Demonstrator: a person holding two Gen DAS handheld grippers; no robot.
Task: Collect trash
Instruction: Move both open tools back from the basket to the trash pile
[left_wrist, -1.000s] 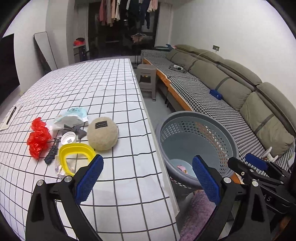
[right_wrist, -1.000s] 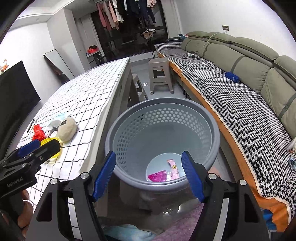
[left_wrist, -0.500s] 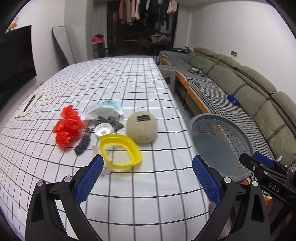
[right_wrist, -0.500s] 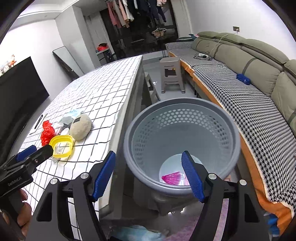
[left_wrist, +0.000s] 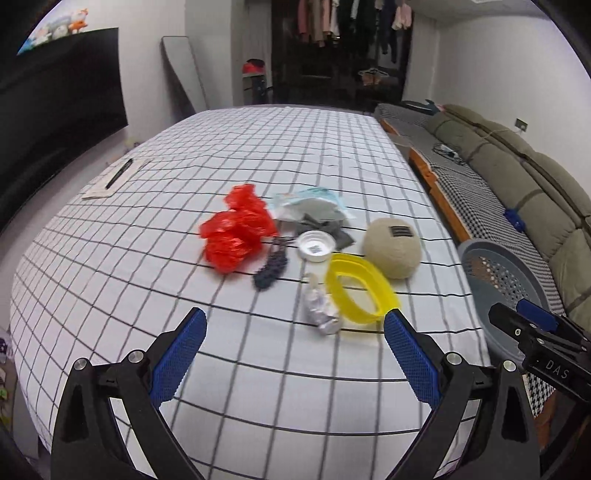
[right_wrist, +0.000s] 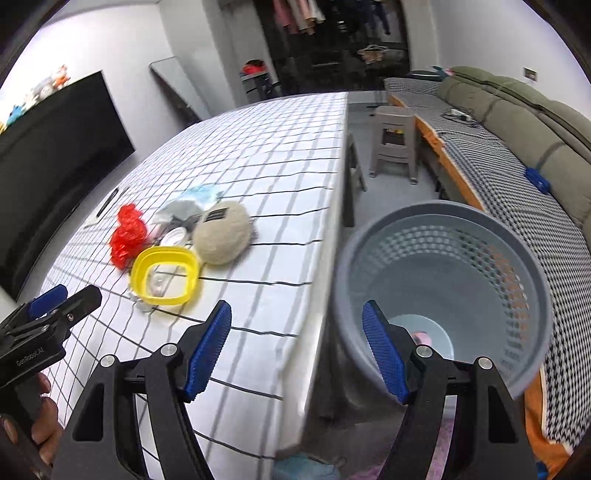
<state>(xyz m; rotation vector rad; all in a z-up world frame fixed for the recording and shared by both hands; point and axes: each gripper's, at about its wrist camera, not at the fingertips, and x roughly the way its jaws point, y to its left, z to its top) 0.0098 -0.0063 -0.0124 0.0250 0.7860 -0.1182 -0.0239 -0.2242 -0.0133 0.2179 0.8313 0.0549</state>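
A cluster of trash lies on the checked tablecloth (left_wrist: 110, 280): a red crumpled plastic bag (left_wrist: 236, 234), a white lid (left_wrist: 316, 245), a dark scrap (left_wrist: 271, 267), a crumpled foil ball (left_wrist: 321, 310), a yellow plastic ring (left_wrist: 360, 288), a clear wrapper (left_wrist: 310, 205) and a beige round ball (left_wrist: 392, 246). My left gripper (left_wrist: 293, 354) hangs open just short of the foil and ring, nothing between its fingers. My right gripper (right_wrist: 297, 347) stands open over the table's right edge, beside the grey basket (right_wrist: 443, 229), which holds pink trash at its bottom.
A paper with a pen (left_wrist: 114, 179) lies at the table's far left. A long sofa (right_wrist: 517, 122) runs along the right wall, and a grey stool (right_wrist: 393, 144) stands between it and the table. A dark screen (left_wrist: 55, 118) fills the left wall.
Both grippers have swung left, away from the basket and toward the trash cluster. The basket has slid to the right in both views. Both jaws stay equally wide.
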